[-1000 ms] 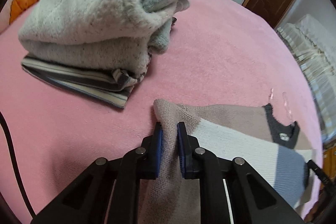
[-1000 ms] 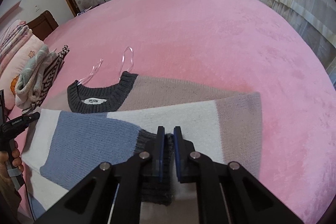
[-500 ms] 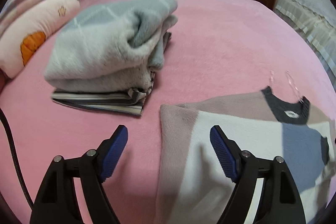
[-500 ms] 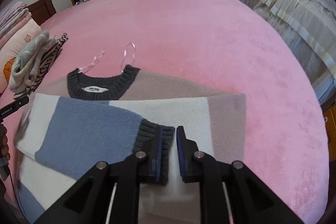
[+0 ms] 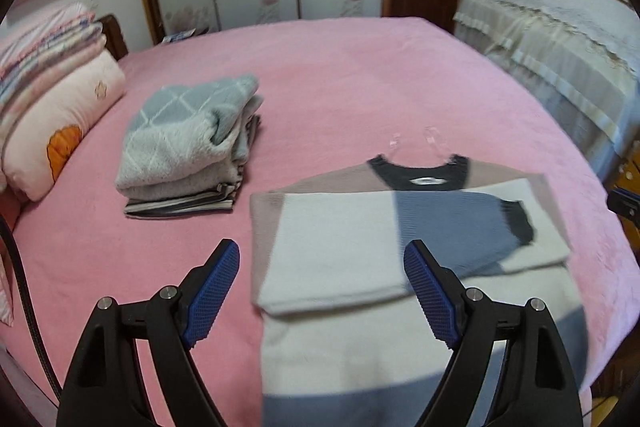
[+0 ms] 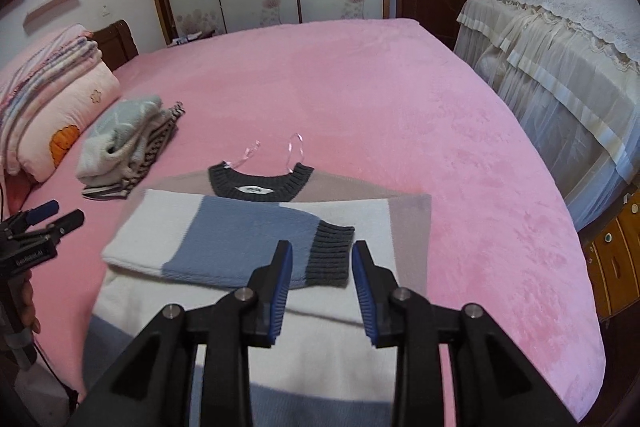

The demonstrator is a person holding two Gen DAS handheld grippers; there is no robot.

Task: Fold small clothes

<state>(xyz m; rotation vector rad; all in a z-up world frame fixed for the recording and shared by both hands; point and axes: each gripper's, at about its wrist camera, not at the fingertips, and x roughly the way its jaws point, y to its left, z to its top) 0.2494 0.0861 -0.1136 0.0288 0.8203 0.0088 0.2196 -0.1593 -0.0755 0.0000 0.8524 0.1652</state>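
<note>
Sweater (image 6: 248, 227): flat on pink bed (image 6: 360, 87), collar toward wardrobe doors, long axis running toward cameras.
Sleeve (image 5: 460, 223): folded crosswise over chest.
Hem: cut off at frame bottom.
Left gripper (image 5: 322, 291): spread wide, holding nothing.
Right gripper (image 6: 322, 283): parted, gripping nothing.

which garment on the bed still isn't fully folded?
The colour-block sweater in front of both open grippers: only its sleeve is folded across, the body lies flat. The grey fleece and the striped piece sit stacked, already folded.
</note>
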